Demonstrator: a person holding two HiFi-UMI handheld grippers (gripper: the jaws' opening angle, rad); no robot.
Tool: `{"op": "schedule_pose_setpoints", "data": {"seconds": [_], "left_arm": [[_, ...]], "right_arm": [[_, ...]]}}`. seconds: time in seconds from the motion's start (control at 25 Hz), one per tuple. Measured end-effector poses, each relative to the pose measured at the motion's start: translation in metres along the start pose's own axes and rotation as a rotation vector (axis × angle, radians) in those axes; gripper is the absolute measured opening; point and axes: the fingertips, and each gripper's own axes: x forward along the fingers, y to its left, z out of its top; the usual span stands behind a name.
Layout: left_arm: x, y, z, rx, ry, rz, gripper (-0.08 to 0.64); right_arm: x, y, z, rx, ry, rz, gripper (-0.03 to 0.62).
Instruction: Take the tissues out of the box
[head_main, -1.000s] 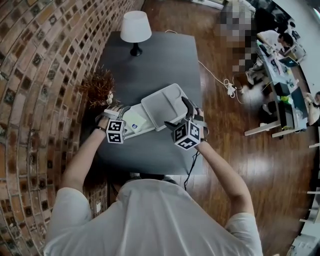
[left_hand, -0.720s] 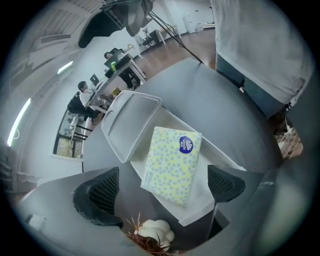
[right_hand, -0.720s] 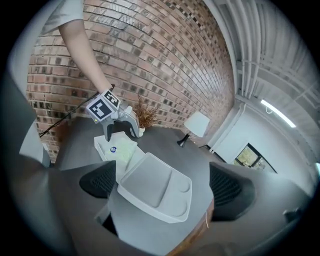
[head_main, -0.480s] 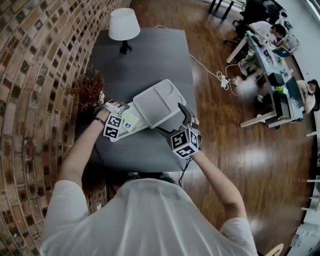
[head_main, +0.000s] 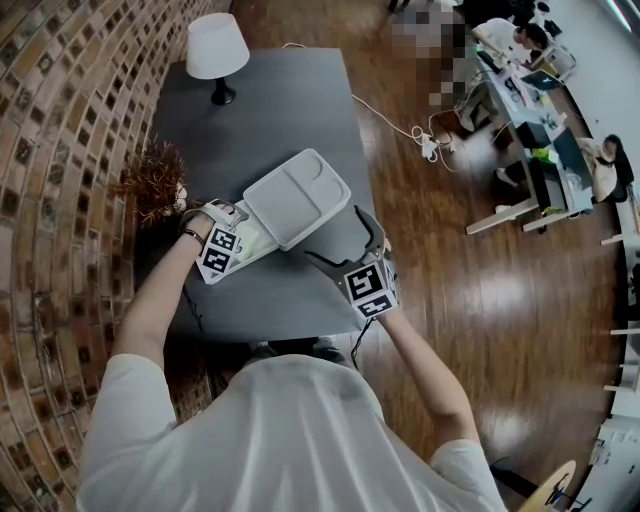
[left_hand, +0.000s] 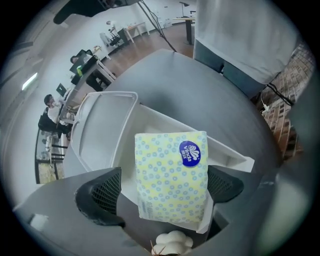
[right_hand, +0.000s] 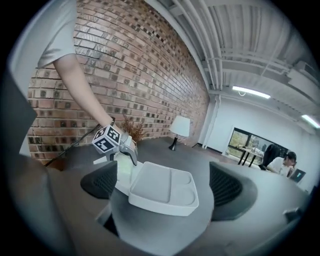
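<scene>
A white box lies on the dark grey table with its lid flipped open to the right. Inside lies a tissue pack, yellow with blue rings, its corner showing as the tissue pack from above. My left gripper points steeply down over it. Its jaws have just been closing and straddle the pack, with a gap still at the left pad. My right gripper stands open just off the lid's near edge. Its jaws have just been closing, with nothing between them.
A white lamp stands at the table's far end. A dried plant sits by the brick wall, close to my left hand. The table's right edge drops to a wooden floor with a cable; people sit at far desks.
My right gripper has drawn back from the lid's corner toward me, and the lid stays open. My left gripper has sunk closer to the tissue pack in the box.
</scene>
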Motion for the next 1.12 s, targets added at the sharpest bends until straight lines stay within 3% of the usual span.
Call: {"op": "schedule_pose_setpoints", "data": {"seconds": [0.28,0.56,0.76,1.12], "left_arm": [[0.013,-0.007,-0.003,-0.035,0.035,-0.070,0.504],[0.019,-0.010,-0.005,-0.037,0.061,-0.073,0.452],[0.008,-0.007,-0.005,-0.192,0.025,-0.050,0.414],[-0.044,0.012,-0.014,-0.432,-0.089,0.096,0.407]], "right_arm": [[-0.009,0.000,-0.003,0.062,-0.063,-0.013,0.572],[-0.017,-0.002,0.005,0.046,-0.075,-0.034,0.572],[-0.023,-0.009,0.007,0.065,-0.093,-0.057,0.572],[-0.020,-0.012,0.015,0.031,-0.119,-0.038,0.572]]}}
